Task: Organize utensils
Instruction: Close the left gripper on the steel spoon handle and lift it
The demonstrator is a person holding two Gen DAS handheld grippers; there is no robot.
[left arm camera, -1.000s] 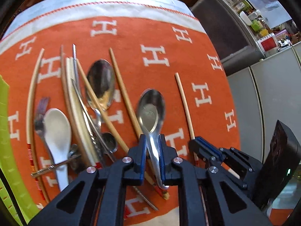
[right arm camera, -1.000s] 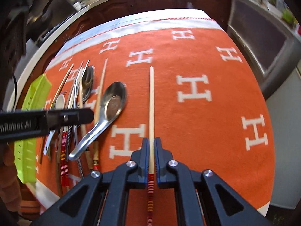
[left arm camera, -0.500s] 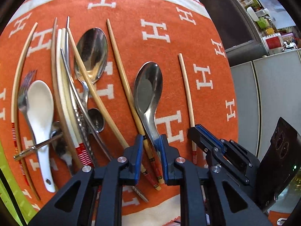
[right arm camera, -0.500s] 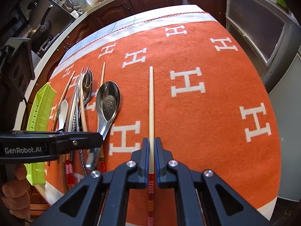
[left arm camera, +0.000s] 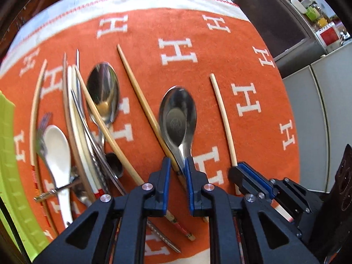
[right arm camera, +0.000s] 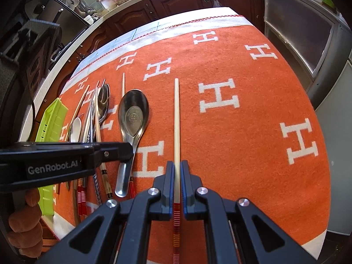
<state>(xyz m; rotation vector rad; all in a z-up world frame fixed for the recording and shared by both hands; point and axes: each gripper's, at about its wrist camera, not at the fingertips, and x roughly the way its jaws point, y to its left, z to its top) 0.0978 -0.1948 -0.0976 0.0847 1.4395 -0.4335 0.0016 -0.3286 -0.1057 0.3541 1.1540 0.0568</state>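
Observation:
Utensils lie on an orange cloth (left arm camera: 259,50) with white H marks. My left gripper (left arm camera: 177,165) is open, its fingers either side of the handle of a steel soup spoon (left arm camera: 178,118), which lies on the cloth; it also shows in the right wrist view (right arm camera: 133,114). My right gripper (right arm camera: 177,167) is shut on a pale wooden chopstick (right arm camera: 176,118) with a red striped end. That chopstick (left arm camera: 222,118) and the right gripper (left arm camera: 248,176) show in the left wrist view.
Left of the spoon lie several chopsticks (left arm camera: 140,101), a second steel spoon (left arm camera: 103,92), a white ceramic spoon (left arm camera: 56,147) and a fork (left arm camera: 41,127). A lime green tray (left arm camera: 8,154) sits at the left edge. Cabinets (right arm camera: 297,33) stand beyond the right edge.
My left gripper has opened wider around the spoon handle and the view has pulled back, so the spoon rests on the cloth. My right gripper stays shut on the chopstick.

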